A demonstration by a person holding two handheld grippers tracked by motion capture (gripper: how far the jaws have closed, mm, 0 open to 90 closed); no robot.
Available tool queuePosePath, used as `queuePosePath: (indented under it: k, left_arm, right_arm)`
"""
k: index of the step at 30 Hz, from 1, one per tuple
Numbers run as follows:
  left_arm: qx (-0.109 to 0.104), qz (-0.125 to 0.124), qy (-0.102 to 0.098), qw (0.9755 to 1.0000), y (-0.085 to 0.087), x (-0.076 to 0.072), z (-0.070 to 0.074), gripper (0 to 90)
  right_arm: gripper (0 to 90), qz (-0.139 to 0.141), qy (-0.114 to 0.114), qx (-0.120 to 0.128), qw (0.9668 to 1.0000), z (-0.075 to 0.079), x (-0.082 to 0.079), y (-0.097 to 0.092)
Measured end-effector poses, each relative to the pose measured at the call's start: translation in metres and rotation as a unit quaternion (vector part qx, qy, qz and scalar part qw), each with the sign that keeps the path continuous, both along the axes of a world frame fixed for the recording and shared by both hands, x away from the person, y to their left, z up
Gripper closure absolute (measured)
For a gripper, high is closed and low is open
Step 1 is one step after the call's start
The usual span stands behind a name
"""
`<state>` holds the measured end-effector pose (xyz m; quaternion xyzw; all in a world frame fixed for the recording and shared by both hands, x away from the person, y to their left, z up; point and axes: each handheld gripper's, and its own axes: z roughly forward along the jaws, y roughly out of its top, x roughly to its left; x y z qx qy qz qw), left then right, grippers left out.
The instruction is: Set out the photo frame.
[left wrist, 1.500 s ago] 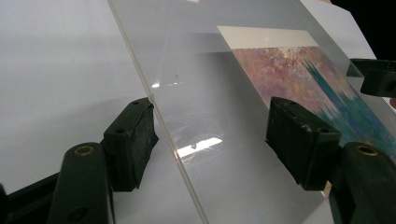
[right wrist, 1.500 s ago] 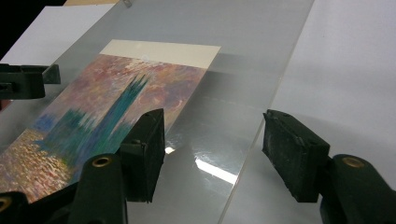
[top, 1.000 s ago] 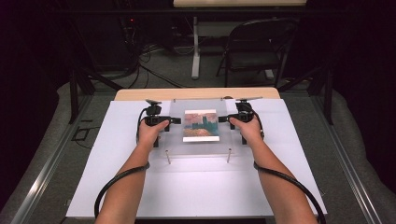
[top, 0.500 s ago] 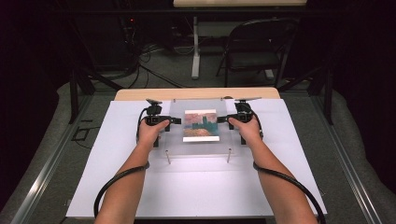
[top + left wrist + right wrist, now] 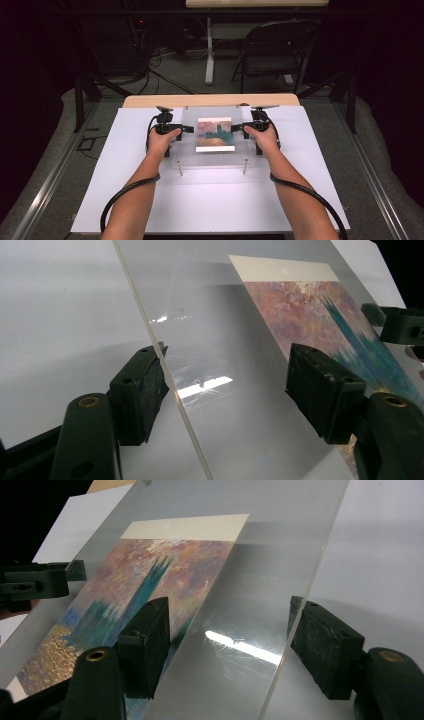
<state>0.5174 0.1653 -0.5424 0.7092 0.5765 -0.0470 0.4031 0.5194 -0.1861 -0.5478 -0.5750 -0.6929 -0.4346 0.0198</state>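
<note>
The clear acrylic sheet (image 5: 212,137) with the painted print (image 5: 215,134) under it lies between my two grippers. My right gripper (image 5: 227,650) has just been opening its jaws, now wide astride the sheet's edge; my left gripper (image 5: 225,392) straddles the opposite edge, gapped. White counter (image 5: 210,200) lies beneath.

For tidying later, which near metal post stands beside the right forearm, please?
The post at the near-right corner of the clear sheet; the other post sits left.

Open right gripper (image 5: 227,647) straddles clear panel (image 5: 280,555) edge over painting (image 5: 150,580).
</note>
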Motion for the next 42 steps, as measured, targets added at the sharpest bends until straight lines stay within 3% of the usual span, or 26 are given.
queuePosePath:
  k: [8,16,27,42]
  left_arm:
    - [-0.005,0.000,0.001,1.0000,0.002,0.001,-0.001,33.6]
    - [-0.001,-0.004,0.006,1.0000,0.002,0.003,0.002,34.5]
    - [-0.015,-0.002,0.001,0.9999,0.006,0.002,0.004,38.9]
    - [-0.012,-0.014,-0.028,0.9994,0.011,-0.007,0.023,43.1]
  right_arm:
    - [33.3,0.000,0.011,0.014,0.9998,-0.002,0.002,0.000]
    - [33.7,-0.004,0.012,0.007,0.9999,0.000,0.003,0.002]
    - [36.9,-0.003,0.016,0.015,0.9998,0.002,0.001,-0.003]
    - [38.6,0.004,-0.033,0.009,0.9994,0.020,-0.008,-0.002]
